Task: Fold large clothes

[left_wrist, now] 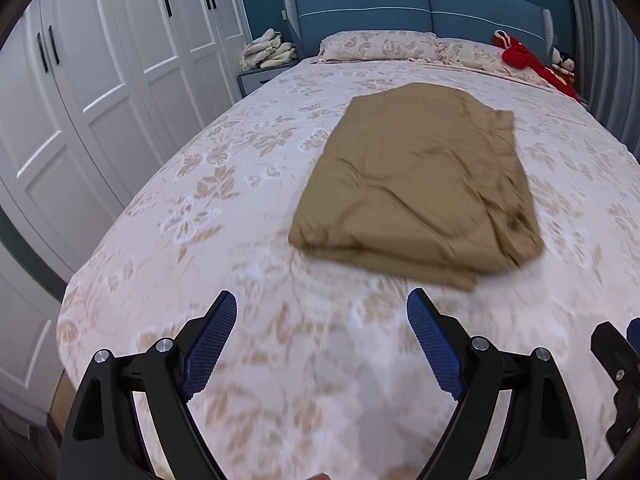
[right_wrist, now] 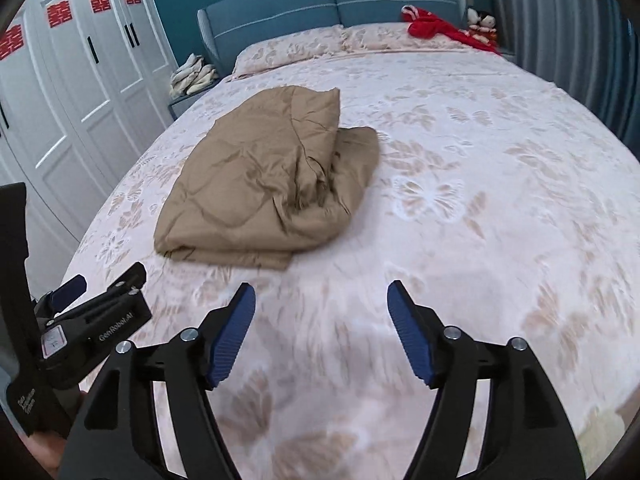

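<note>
my left tongs [left_wrist: 320, 340] and right tongs [right_wrist: 320, 332] both stand wide and empty above the bed [left_wrist: 200, 200], clear of the folded tan quilt [left_wrist: 416, 184] lying mid-mattress, whose loose bunched right edge could slump open if left unsquared.

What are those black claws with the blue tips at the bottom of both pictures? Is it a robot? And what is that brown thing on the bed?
No robot here: a person holds a claw tool in each hand, and each tool has a little camera looking out along its two fingers. One picture comes from the left gripper, the other from the right gripper. Both stand open and hold nothing. The left one also peeks into the right picture's left edge. The brown thing is a folded quilt, lying on the bed ahead of both claws, untouched by either. Far back by the pillows lies something red.
</note>
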### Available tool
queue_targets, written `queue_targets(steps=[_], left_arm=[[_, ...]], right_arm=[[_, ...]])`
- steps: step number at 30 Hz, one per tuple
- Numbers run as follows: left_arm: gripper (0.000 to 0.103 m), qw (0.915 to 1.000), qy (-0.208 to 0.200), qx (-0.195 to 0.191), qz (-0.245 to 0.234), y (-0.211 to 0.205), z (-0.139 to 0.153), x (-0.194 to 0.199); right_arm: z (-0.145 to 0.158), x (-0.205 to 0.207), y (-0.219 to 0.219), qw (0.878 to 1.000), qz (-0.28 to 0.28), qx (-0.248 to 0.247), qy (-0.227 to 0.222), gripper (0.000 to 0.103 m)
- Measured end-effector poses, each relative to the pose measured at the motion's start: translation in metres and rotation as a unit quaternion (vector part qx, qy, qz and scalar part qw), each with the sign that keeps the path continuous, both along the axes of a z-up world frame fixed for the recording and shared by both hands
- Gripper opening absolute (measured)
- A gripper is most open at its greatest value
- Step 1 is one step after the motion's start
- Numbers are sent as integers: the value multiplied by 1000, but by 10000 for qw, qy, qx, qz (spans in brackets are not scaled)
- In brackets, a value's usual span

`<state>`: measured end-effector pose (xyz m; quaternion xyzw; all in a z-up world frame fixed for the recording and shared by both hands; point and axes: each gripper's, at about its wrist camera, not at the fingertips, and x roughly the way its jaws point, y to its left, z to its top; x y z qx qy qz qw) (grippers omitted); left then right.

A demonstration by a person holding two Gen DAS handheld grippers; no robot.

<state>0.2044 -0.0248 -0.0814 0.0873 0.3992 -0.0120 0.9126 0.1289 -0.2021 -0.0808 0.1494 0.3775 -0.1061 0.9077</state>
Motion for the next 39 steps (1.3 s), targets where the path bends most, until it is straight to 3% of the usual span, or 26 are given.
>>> queue_targets(steps=[6,16,28,39], left_arm=[[86,10000,-16,41,81,3,2,-42],[87,9999,-126,94,56,9,7,-76],[88,9994,-258,194,144,19,10,-90],[88,9992,-273,55,281,29,8,-93]], right_arm=[[7,-39,21,9991,98,-411,-59,73],[12,-66,40,9974,172,-667,-195,87],[11,-76,48,9981,215,-516,-252,89],[10,-77,50,9982,220,-509,-233,89]])
